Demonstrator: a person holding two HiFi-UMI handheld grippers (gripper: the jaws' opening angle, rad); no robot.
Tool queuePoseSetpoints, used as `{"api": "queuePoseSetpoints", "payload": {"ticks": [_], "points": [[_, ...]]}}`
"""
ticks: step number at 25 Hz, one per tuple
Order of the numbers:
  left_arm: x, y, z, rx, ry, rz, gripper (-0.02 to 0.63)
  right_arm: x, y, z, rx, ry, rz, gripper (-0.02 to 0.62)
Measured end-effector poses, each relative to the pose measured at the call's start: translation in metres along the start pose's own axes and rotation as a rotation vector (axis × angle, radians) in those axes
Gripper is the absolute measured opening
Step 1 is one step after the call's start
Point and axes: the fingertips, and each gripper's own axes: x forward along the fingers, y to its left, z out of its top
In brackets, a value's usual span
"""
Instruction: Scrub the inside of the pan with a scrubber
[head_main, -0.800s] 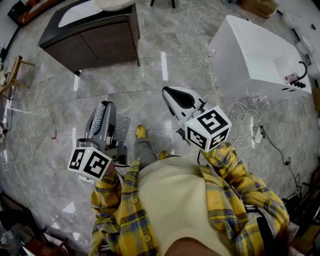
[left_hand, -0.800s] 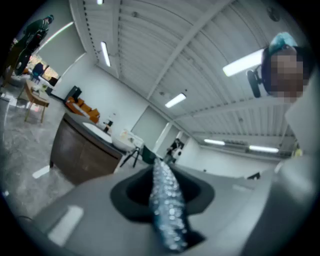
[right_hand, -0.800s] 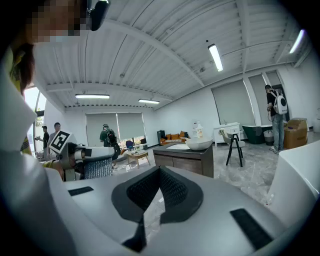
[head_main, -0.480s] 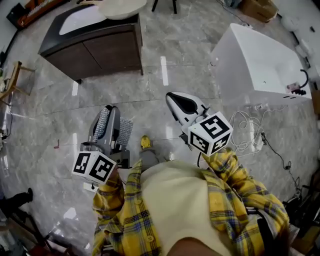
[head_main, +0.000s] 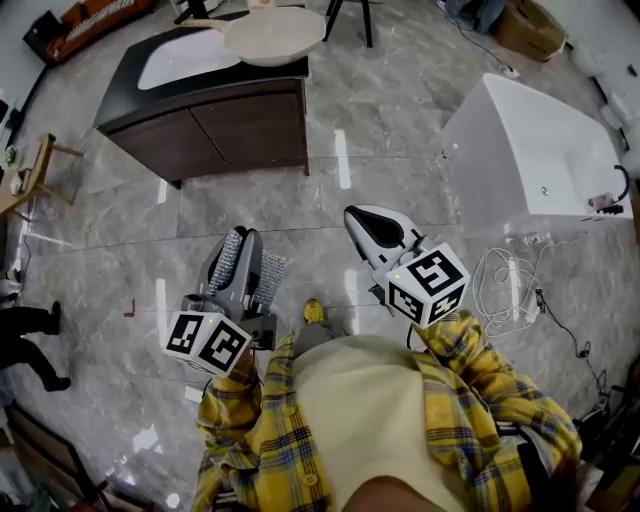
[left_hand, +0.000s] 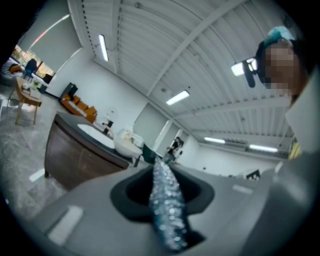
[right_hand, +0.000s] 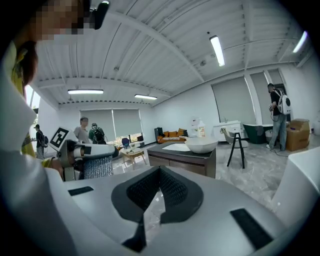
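Grey marble floor (head_main: 400, 130) under dark vanity cabinet (head_main: 230, 130), white tub (head_main: 530, 150), loose cables (head_main: 505, 275).

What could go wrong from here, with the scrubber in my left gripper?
1. The scrubber is held only by a narrow pinch between the left gripper's fingers, so hard scrubbing may pull it out.
2. Loose cables lie on the floor to the right, a likely trip hazard.
3. The bowl sits at the very end of the cabinet, so a bump could knock it off.
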Motion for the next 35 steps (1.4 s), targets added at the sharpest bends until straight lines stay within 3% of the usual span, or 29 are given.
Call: {"api": "queuePoseSetpoints", "payload": {"ticks": [7, 19, 35], "points": [[0.011, 0.036, 0.013, -0.006, -0.001, -0.017, 0.092, 0.04, 0.006, 0.005, -0.036, 0.014, 0.004, 0.013], [0.054, 0.056, 0.037, -0.001, -0.005, -0.077, 0.092, 0.086, -0.006, 0.023, -0.049, 0.048, 0.019, 0.014], [0.196, 0.114, 0.087, 0.022, -0.024, 0.01, 0.092, 0.217, -0.108, 0.083, -0.082, 0.028, 0.178, 0.014]]}}
